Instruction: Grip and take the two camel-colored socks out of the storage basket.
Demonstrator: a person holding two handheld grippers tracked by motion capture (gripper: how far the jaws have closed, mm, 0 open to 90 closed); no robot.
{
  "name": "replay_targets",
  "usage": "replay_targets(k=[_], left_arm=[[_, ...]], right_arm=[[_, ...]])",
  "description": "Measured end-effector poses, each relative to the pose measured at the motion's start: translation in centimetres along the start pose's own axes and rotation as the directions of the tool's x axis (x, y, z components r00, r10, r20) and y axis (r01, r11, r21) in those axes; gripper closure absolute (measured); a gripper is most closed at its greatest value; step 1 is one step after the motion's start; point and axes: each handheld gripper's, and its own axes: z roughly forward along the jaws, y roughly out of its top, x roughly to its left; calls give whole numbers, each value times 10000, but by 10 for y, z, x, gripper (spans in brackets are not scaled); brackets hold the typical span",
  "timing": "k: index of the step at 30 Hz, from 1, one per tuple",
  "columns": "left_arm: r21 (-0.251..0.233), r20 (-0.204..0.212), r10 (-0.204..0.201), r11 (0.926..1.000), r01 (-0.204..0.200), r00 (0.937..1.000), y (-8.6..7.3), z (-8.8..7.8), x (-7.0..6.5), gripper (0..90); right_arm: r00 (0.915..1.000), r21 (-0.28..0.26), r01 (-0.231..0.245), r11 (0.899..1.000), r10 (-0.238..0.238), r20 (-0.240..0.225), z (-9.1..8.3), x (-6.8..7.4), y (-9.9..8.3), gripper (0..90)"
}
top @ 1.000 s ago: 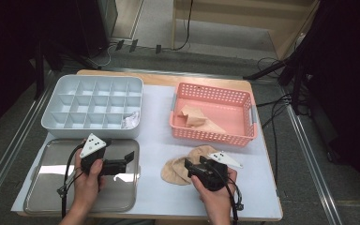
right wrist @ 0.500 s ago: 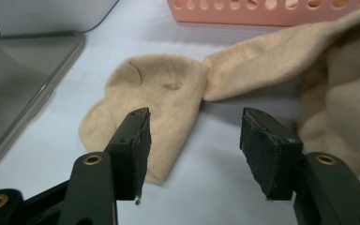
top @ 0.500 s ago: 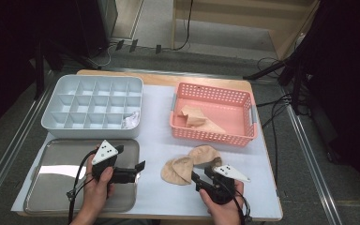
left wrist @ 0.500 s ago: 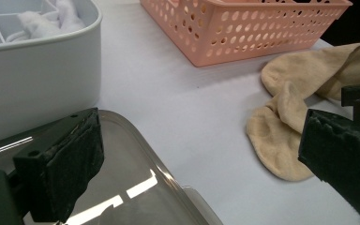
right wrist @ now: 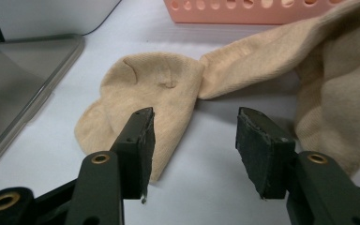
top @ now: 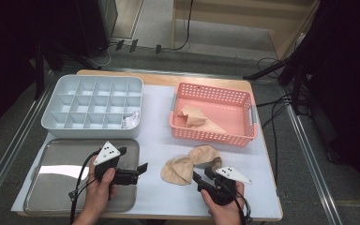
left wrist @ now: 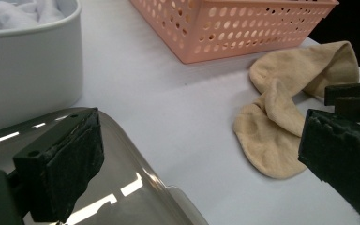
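Two beige socks (top: 187, 166) lie overlapping on the white mat, in front of the pink basket (top: 211, 136). My right gripper (top: 202, 174) sits low at their near edge with its jaws half apart; they have just been closing. In the right gripper view (right wrist: 194, 126) the left jaw hangs over the nearer sock (right wrist: 145, 91), and bare mat lies between the pads. My left gripper (top: 140, 172) hovers over the right edge of the metal tray (top: 56, 180), wide open and holding nothing (left wrist: 199, 164), aimed at the socks (left wrist: 272, 126).
The pink basket holds another beige sock (top: 197, 117). A grey compartment tray (top: 91, 132) at the back left has a white cloth (top: 131, 119) in its near right cell. The table's front edge is just behind both hands.
My right gripper has come down to the socks' near edge and its jaws have narrowed. The left hand has shifted slightly to the right over the tray.
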Motion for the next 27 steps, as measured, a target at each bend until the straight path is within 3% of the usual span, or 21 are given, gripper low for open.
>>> replay_targets(k=[8, 13, 17, 21, 24, 27], left_arm=[[105, 124, 55, 9999, -56, 9999, 1, 3, -4, 8], [236, 365, -151, 9996, 142, 9992, 4, 6, -7, 8], [316, 616, -33, 9995, 14, 9981, 4, 8, -13, 8], [701, 506, 139, 9974, -174, 9986, 3, 15, -20, 17], [756, 334, 340, 9965, -365, 9989, 1, 18, -26, 163], [747, 436, 215, 9969, -247, 9988, 1, 19, -26, 246]], right_arm=[[9991, 66, -54, 10000, 57, -430, 1, 2, 3, 521], [9978, 126, 46, 9999, -38, -669, 1, 4, 4, 550], [9979, 117, -6, 9999, 13, -651, -2, 3, 5, 618], [9973, 198, -141, 9997, 155, -719, -4, -1, 7, 667], [9962, 192, -17, 9998, 34, -872, -1, 1, 7, 647], [9942, 230, 199, 9995, -173, -1057, 6, 11, 7, 628]])
